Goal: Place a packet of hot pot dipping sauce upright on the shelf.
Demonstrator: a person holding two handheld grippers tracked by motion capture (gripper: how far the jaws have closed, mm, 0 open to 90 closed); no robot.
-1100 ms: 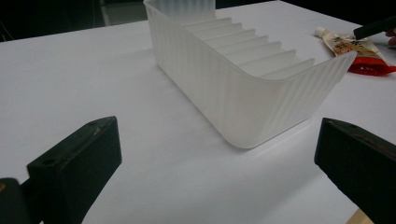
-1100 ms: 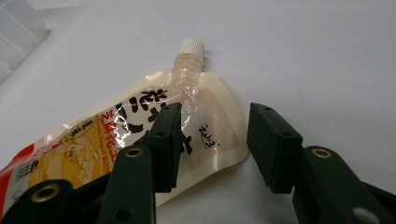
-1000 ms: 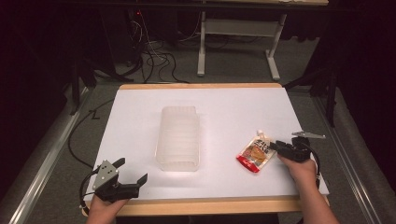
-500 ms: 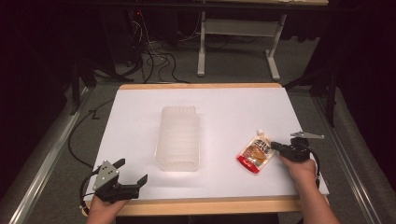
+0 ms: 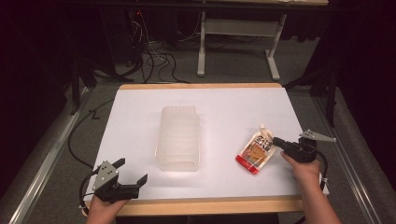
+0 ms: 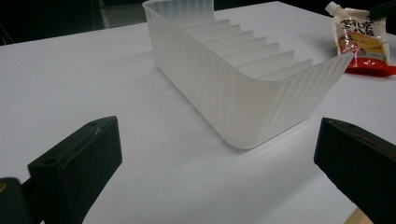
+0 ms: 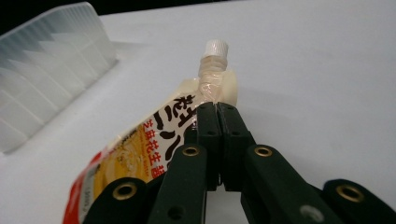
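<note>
White sheeting covered the table [image 5: 140, 121], its wood edge showing front and back, with dark floor, cables [image 5: 154, 56] and a grey frame [image 5: 238, 46] beyond. Mid-table stood a clear ribbed bin [image 5: 179, 138], empty. To its right lay a pouch [image 5: 255, 151], cap pointing away. The right gripper [image 5: 278, 141] had its jaws pressed together over the pouch's upper edge near the spout. The left gripper [image 5: 133, 170] hung at the near-left corner, jaws spread wide.
</note>
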